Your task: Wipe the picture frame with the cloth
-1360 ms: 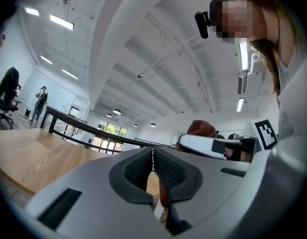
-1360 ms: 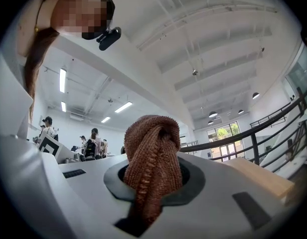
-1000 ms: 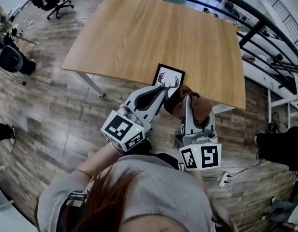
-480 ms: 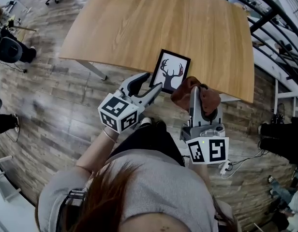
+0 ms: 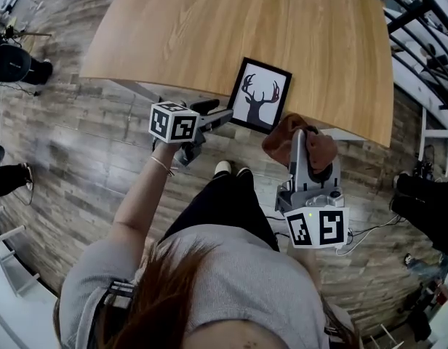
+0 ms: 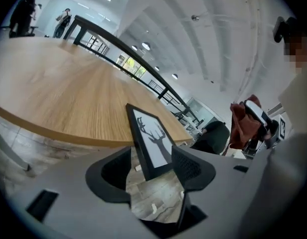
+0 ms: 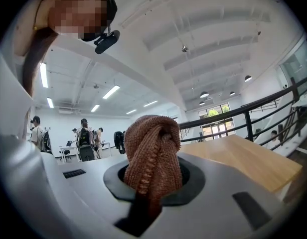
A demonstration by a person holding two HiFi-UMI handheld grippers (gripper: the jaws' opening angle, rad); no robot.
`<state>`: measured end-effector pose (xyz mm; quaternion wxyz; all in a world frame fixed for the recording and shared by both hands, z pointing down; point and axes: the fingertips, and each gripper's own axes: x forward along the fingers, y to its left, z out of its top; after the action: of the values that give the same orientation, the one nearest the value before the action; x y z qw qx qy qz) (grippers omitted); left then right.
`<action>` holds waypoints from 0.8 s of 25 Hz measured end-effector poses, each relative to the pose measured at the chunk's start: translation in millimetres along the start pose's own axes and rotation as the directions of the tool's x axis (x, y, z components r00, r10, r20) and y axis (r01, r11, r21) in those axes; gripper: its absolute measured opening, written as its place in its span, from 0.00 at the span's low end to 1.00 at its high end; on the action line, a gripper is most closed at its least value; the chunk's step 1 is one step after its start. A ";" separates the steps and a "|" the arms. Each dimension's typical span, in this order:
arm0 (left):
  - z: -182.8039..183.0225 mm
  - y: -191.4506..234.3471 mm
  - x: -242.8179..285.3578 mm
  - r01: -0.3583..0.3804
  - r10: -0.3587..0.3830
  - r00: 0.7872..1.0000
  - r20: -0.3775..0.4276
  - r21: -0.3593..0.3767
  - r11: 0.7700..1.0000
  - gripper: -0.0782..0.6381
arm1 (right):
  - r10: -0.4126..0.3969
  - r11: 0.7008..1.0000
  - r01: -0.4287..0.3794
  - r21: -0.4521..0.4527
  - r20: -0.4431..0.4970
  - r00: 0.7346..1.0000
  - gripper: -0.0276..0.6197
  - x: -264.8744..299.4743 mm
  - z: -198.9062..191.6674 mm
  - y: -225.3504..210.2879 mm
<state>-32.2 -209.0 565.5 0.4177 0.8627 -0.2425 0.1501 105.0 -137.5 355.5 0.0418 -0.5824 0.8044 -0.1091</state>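
The black picture frame (image 5: 260, 95) with a deer-head silhouette lies flat near the front edge of the wooden table (image 5: 246, 27). My left gripper (image 5: 222, 115) sits just off that edge at the frame's near left corner. Its jaws have just been opening and stand open. In the left gripper view the frame's (image 6: 149, 138) near end shows between them, with a gap on both sides. My right gripper (image 5: 300, 142), right of the frame, is shut on a bunched brown knitted cloth (image 7: 153, 153) that bulges out past the jaws (image 5: 286, 133).
The table's front edge runs just behind both grippers, with wood-plank floor (image 5: 78, 158) beneath. A black railing (image 5: 428, 42) borders the right side. The person's shoes (image 5: 231, 169) stand below the grippers. A dark chair (image 5: 20, 64) is at far left.
The left gripper let go of the frame, which now lies on the table. That gripper opened, dropped and pulled back left toward the table edge. The right gripper with the cloth sank slightly.
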 end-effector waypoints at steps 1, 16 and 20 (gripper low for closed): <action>-4.2 6.4 4.1 0.015 -0.015 1.000 -0.016 -0.024 1.000 0.44 | 0.001 1.000 -0.001 0.000 -0.004 1.000 0.16 -0.1 -0.9 -0.1; -24.6 2.4 51.7 0.402 -0.441 0.896 -0.050 -0.331 0.854 0.43 | 0.000 0.997 0.005 0.079 -0.064 0.998 0.16 4.4 -24.0 -16.9; -25.2 -1.6 55.8 0.449 -0.492 0.871 -0.007 -0.396 0.801 0.39 | 0.001 0.996 0.005 0.084 -0.078 0.997 0.16 5.0 -29.7 -18.5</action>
<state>14.0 -204.6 605.5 0.6143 0.7878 -0.0219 0.0382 114.8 -144.0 388.9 0.0348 -0.5763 0.7996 -0.1654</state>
